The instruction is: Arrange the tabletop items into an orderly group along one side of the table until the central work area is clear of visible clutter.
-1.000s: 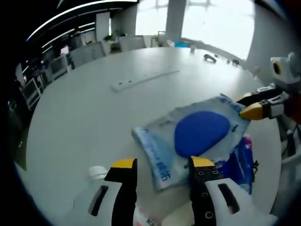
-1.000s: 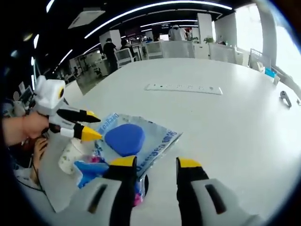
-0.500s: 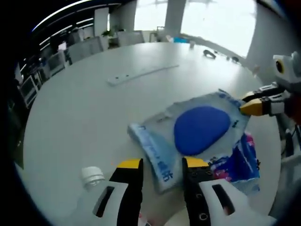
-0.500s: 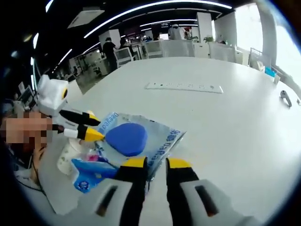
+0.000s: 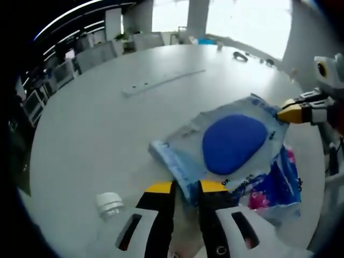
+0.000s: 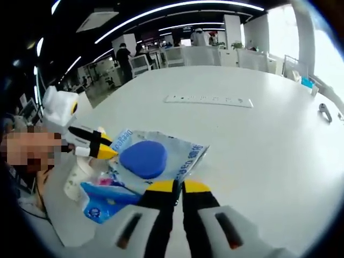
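Between the fingers (image 5: 160,189), a glossy, crinkled plastic pouch (image 5: 226,145) is catching light; the smooth matt white tabletop (image 5: 102,129) is lying beyond.

Overhead, long curved white ceiling light strips (image 6: 129,26) and a square white ceiling vent (image 6: 102,19) are seen. Bright windows (image 5: 252,21) are set at the room's far side, split by a pale square pillar (image 5: 197,16). Grey-white office chairs (image 6: 185,55) are lined up in the bkgd, w/ more desks and chairs (image 5: 59,75) off to one side. Two people are seen standing far off: one in dark clothes (image 6: 124,56), one in white (image 6: 200,36).
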The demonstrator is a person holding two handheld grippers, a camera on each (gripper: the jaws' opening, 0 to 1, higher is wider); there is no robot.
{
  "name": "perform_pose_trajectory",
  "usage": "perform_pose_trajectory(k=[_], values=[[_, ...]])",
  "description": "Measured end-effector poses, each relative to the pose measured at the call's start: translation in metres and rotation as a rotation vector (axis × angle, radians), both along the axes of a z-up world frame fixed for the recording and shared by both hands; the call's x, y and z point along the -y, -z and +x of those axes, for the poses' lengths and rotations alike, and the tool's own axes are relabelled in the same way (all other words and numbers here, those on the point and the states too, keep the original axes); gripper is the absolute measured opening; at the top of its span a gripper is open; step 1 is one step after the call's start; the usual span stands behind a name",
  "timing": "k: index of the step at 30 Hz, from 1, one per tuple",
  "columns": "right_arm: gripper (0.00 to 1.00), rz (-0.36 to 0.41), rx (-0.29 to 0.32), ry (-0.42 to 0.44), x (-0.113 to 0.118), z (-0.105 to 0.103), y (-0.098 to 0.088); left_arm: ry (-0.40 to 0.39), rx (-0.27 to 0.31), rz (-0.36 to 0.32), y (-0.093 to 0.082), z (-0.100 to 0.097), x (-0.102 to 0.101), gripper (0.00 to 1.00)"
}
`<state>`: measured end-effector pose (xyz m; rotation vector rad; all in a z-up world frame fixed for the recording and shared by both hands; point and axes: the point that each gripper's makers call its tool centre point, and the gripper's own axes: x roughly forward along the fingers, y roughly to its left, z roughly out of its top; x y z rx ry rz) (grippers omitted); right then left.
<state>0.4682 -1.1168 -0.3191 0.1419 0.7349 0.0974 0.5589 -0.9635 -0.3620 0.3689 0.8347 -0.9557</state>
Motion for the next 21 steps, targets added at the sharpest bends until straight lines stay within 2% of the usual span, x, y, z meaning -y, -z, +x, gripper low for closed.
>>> perform_pose_trajectory(k=[9,21], values=[[0.01,0.013,0.000,0.003,-0.0007,0.0004,-0.0011,0.024,0.014,0.027,-0.0007,-0.0004,0.0028,0.00],[0.00,0.030,0.013,0.007,-0.0002,0.0013,-0.0063,-0.017,-0.020,0.009,-0.0065,-0.0026,0.0019,0.00]])
